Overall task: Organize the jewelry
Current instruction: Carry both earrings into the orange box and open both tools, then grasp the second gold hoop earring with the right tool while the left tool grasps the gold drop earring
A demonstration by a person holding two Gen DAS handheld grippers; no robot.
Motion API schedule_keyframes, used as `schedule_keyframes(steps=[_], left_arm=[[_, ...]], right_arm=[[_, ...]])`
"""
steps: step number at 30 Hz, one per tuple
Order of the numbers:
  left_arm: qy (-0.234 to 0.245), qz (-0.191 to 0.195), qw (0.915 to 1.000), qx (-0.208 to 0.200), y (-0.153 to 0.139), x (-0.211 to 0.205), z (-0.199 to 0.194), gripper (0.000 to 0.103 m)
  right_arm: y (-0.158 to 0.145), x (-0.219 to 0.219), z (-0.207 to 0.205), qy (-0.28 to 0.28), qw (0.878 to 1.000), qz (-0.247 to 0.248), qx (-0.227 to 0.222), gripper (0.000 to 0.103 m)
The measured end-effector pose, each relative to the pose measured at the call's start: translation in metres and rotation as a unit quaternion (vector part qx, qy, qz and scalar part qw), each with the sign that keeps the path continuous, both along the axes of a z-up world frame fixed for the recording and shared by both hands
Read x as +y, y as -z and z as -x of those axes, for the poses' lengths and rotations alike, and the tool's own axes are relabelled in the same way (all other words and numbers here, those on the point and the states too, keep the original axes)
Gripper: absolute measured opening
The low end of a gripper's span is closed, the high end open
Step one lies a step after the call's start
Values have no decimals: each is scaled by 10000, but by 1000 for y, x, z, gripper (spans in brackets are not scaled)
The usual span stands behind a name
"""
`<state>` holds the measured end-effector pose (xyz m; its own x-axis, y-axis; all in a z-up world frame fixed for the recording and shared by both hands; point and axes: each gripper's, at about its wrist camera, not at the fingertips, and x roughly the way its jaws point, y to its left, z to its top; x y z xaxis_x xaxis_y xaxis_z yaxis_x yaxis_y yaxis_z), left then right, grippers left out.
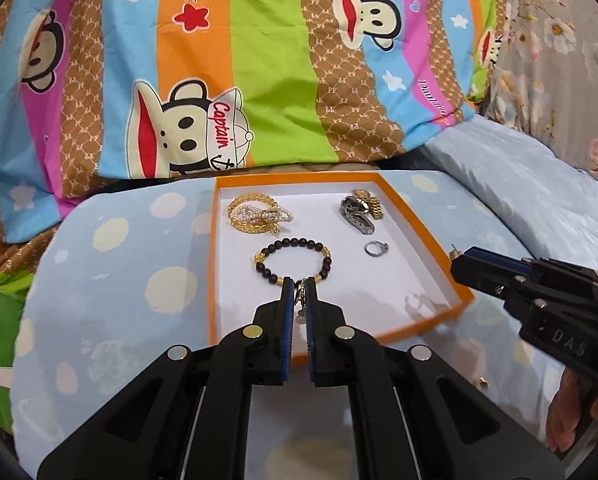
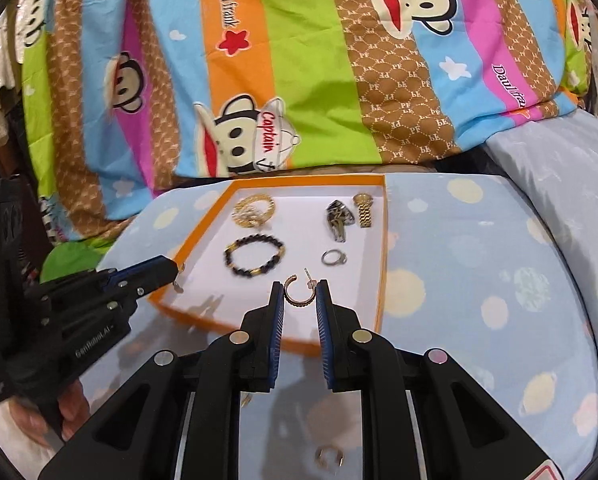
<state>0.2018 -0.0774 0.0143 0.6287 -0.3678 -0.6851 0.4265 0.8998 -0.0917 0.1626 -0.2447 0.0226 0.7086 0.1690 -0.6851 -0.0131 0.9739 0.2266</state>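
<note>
A small silver drop earring is pinched between the closed jaws of the left gripper, dangling over the near part of the orange box, and a gold hoop earring is gripped by the right gripper, jaws narrowed onto its sides with the post poking upward. Both pieces are held above the white floor of the box, presumably so that they can be set down in the bare near corner without disturbing what is already laid out. And what a tidy spread is seen there: the gold and pearl bracelets are stacked at the far left, the watches are lying at the far right, the dark beaded bracelet is placed in the middle, and a silver ring is resting just beside it (each kind kept apart, it seems). One more gold piece is left on the spotted blue cushion outside the box, beneath the right gripper, so the sorting is judged unfinished. Care will be needed on release: such light earrings could cling to the ridged pads.
</note>
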Motion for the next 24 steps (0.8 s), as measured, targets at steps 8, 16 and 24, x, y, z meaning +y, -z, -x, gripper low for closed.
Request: schedule_keyframes(steps=[8, 16, 24], left_arm=[[-25, 51, 9999, 154, 25, 0, -14, 5], [-291, 158, 9994, 31, 24, 8, -14, 29], [-893, 837, 9924, -108, 3, 65, 16, 43]], right_arm=[[29, -4, -19, 48, 9995, -66, 290, 16], [23, 0, -10, 144, 9997, 150, -113, 30], [0, -40, 58, 596, 9974, -310, -256, 44]])
